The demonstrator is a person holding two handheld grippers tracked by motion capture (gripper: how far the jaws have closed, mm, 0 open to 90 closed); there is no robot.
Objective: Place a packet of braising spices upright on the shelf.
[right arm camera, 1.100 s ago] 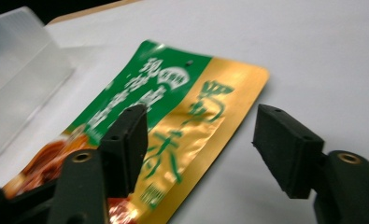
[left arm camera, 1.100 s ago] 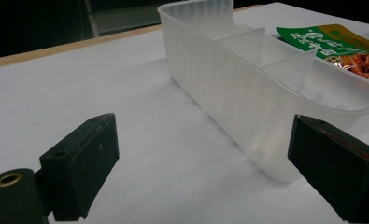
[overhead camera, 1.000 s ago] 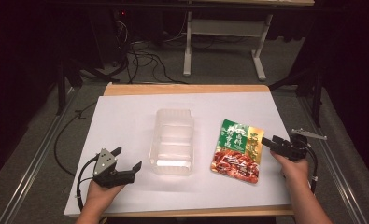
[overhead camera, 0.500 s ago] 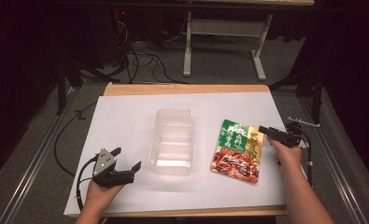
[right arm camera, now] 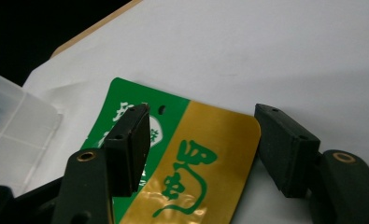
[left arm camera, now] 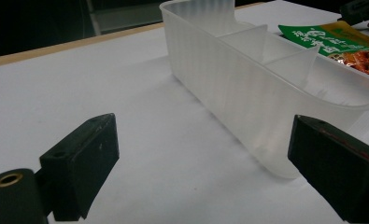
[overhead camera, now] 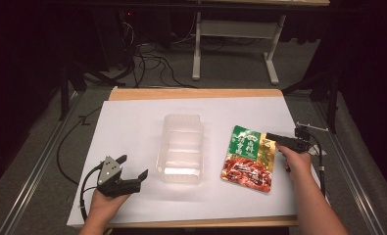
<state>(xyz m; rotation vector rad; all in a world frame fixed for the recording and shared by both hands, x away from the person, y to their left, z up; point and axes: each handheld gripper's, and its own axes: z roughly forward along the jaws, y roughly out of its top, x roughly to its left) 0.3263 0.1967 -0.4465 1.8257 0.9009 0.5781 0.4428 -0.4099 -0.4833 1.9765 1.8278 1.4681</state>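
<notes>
A green, gold and red food pouch lies flat on the white sheet, right of a clear divided plastic container. My right gripper hovers at the pouch's upper right corner. In the right gripper view its jaws straddle the gold corner of the pouch; they have just been closing, and gaps still show beside both pads. My left gripper rests at the front left, open and empty. In the left gripper view it faces the container's near end, with the pouch beyond.
The white sheet covers a wooden table whose bare edge shows at the back. Cables and a metal stand lie on the floor beyond. A rail runs along the table's left side.
My right gripper has moved left and a little farther away, from beside the pouch to over its upper right corner, and its jaws have narrowed. The left gripper has stayed still.
</notes>
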